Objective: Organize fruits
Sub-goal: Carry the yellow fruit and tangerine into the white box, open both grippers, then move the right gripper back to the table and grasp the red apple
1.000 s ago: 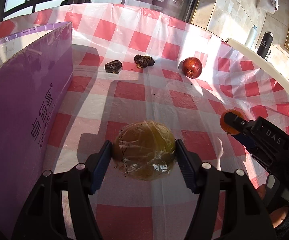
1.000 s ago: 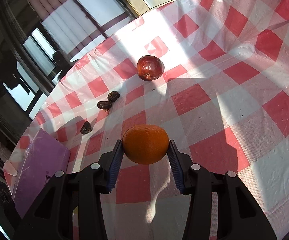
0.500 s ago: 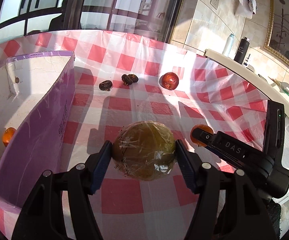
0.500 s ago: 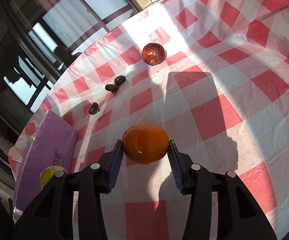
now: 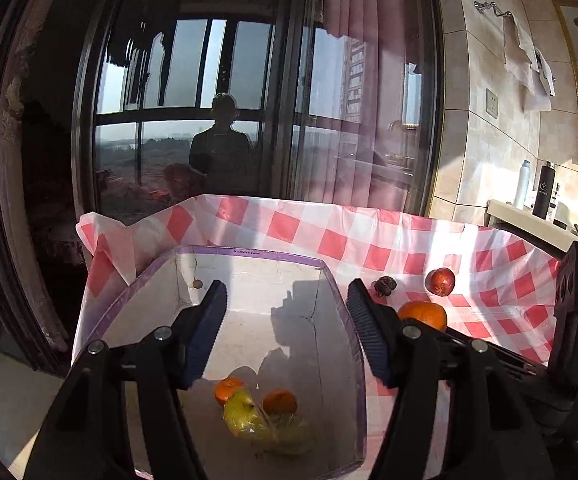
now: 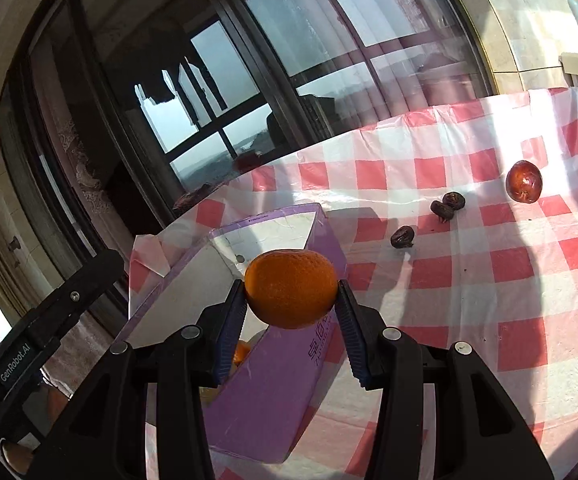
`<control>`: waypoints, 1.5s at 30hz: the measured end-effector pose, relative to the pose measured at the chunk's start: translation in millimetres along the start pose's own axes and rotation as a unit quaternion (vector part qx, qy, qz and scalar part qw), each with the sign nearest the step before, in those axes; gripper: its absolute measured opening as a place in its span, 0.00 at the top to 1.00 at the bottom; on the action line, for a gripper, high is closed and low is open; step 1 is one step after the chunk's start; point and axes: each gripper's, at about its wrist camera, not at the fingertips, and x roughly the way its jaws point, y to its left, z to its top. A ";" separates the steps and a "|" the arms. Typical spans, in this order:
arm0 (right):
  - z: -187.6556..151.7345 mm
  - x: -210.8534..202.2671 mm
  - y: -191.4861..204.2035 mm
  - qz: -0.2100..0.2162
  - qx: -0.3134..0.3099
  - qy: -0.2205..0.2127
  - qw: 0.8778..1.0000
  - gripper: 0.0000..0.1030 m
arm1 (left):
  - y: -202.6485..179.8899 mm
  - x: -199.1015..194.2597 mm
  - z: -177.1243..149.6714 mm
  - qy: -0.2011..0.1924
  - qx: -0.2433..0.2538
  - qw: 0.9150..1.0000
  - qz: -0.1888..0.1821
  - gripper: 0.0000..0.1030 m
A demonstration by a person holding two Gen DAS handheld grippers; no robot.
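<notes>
Now that the left gripper [image 5: 285, 328] hangs empty, jaws wide, its wrapped fruit [image 5: 285, 432] apparently in the box [image 5: 249, 254], the right gripper [image 6: 291, 312] clamps the orange [image 6: 291, 294], next in.

Room and table covering around the work area

A glossy red-and-white checked plastic tablecloth [image 5: 373, 240] covers the table, its far edge standing up against dark-framed glass doors [image 5: 209, 120]. On a cream ledge [image 5: 529, 216] past the table's right corner stand a white bottle [image 5: 523, 184] and a black bottle [image 5: 544, 190], just beside each other.
</notes>
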 end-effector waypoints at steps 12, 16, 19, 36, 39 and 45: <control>-11.9 96.3 67.5 -0.040 -0.158 0.154 0.974 0.55 | 110.0 71.3 -23.3 0.142 -0.091 0.984 0.051 0.43; -23.4 112.9 73.8 -0.074 -0.205 0.180 0.959 0.55 | 118.0 75.8 -22.0 0.157 -0.101 0.981 0.048 0.34; -25.9 115.5 76.5 -0.076 -0.211 0.184 0.957 0.46 | 119.8 80.5 -20.8 0.172 -0.105 0.979 0.037 0.22; -15.5 53.6 59.1 -0.015 -0.154 0.063 0.986 0.21 | 93.5 57.1 -18.4 0.114 -0.074 0.988 0.070 0.02; -12.0 27.1 33.4 -0.015 -0.126 0.027 0.992 0.15 | 67.8 48.4 -16.5 0.086 -0.063 0.993 0.043 0.02; -11.9 -13.3 -48.8 -0.064 -0.035 -0.004 0.997 0.15 | -13.8 32.5 -12.7 0.028 -0.005 0.999 -0.022 0.02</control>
